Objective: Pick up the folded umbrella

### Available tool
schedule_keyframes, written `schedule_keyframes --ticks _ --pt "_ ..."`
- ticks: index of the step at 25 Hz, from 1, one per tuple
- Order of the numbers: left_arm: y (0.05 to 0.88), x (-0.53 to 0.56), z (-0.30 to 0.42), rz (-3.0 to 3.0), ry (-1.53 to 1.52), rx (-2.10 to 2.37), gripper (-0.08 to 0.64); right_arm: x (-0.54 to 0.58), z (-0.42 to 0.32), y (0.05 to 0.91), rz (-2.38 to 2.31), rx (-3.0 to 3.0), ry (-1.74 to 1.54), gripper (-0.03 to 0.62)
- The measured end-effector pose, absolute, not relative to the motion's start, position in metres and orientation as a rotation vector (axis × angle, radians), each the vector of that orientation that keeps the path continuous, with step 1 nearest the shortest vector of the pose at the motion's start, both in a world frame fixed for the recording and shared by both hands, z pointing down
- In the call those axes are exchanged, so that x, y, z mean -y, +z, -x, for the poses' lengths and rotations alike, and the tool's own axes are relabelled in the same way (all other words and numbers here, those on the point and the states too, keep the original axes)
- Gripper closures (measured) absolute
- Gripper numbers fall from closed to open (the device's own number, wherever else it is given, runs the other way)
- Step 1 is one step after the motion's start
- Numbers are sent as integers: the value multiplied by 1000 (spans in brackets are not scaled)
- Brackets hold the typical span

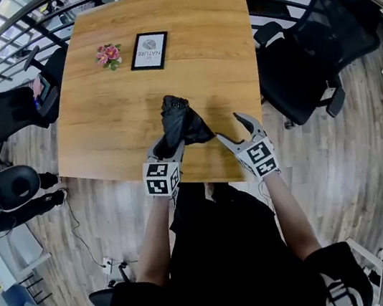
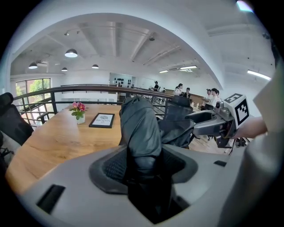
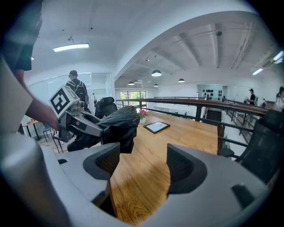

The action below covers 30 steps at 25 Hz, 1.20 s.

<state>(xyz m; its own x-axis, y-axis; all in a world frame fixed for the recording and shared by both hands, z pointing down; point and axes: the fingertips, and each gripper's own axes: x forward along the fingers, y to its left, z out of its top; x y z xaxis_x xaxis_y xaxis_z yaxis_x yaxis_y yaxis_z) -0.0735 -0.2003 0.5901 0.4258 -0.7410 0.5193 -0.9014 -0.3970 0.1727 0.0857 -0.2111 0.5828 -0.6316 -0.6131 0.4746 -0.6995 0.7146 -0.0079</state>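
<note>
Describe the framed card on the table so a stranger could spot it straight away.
Start at the big wooden table. At its far end, away from the person, a small frame sits beside a little pot of pink flowers. It's the only black-edged rectangle with a white card inside.

Head view: lower end of the umbrella (image 1: 180,123) is hidden behind the left gripper (image 1: 169,147) at mid-frame, so pad contact isn't visible there. The near edge of the table (image 1: 112,111) is covered by the person's torso (image 1: 223,252) at lower centre. Print on the framed card (image 1: 149,50) is too small to read.

Left gripper view: umbrella's lower end is lost in the dark gap at bottom centre. People (image 2: 213,95) at centre right are too small to make out.

Right gripper view: umbrella's left part is hidden behind the left gripper, centre left. Chair (image 3: 262,142) is cut off by the right edge.
</note>
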Motion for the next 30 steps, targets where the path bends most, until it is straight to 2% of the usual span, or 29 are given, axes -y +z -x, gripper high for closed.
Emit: schedule_keyframes --ticks 22,30 --pt "555 198 72 -2249 475 1529 316 228 -95 551 -971 2526 150 258" --pt "561 192 77 -2217 469 1556 316 230 -99 565 -983 2490 165 265"
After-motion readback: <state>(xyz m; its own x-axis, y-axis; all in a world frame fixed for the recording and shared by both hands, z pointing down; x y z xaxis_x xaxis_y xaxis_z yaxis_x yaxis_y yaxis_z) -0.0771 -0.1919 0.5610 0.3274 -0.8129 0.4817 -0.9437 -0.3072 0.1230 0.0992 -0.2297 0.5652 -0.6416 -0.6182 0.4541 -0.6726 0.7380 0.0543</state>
